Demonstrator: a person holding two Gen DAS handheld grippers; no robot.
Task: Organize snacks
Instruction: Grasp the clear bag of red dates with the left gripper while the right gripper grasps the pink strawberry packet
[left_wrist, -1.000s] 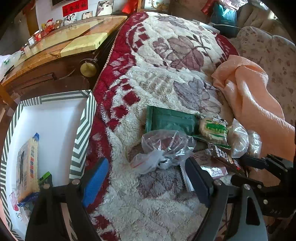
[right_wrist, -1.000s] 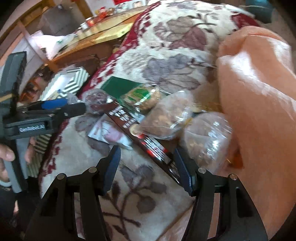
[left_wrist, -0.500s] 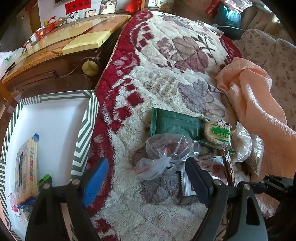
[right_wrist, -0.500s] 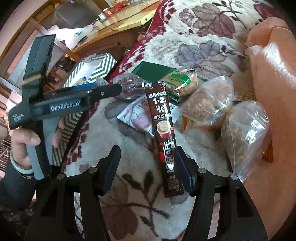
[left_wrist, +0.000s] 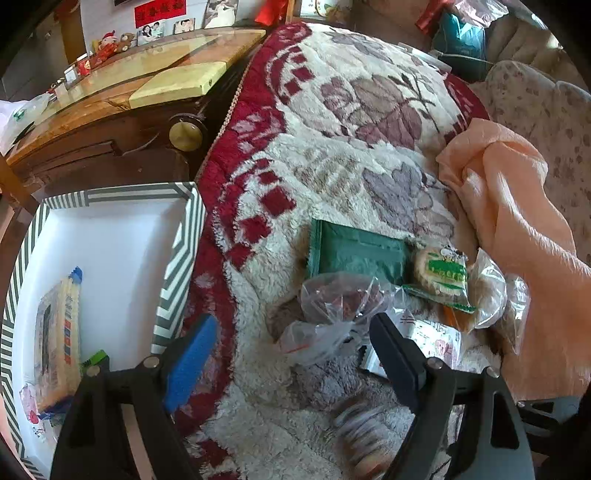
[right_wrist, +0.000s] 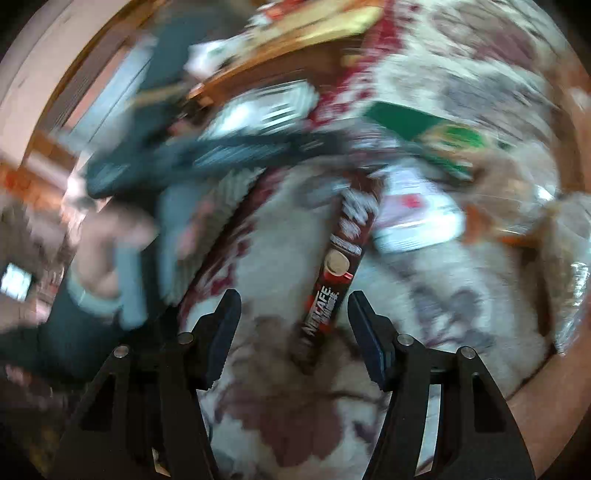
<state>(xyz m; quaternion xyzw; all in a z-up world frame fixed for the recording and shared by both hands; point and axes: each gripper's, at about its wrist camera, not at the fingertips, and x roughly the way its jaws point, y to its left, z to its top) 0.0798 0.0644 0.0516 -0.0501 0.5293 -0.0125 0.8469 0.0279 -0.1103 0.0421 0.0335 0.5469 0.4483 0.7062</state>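
- Snacks: one Nescafe stick (right_wrist: 345, 258), one green packet (left_wrist: 356, 253), one cracker pack in striped box (left_wrist: 177, 254) corner.
- Left gripper (left_wrist: 291, 350) open, empty.
- Right gripper (right_wrist: 293, 332) open, stick between, untouched.

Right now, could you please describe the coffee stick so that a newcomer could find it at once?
Start at the floral blanket with the red border. The coffee stick lies on it, just ahead of the right tongs, which stand open. It is the only long, narrow dark brown sachet, printed with a coffee cup, unlike the clear bags and the flat green packet beyond it.
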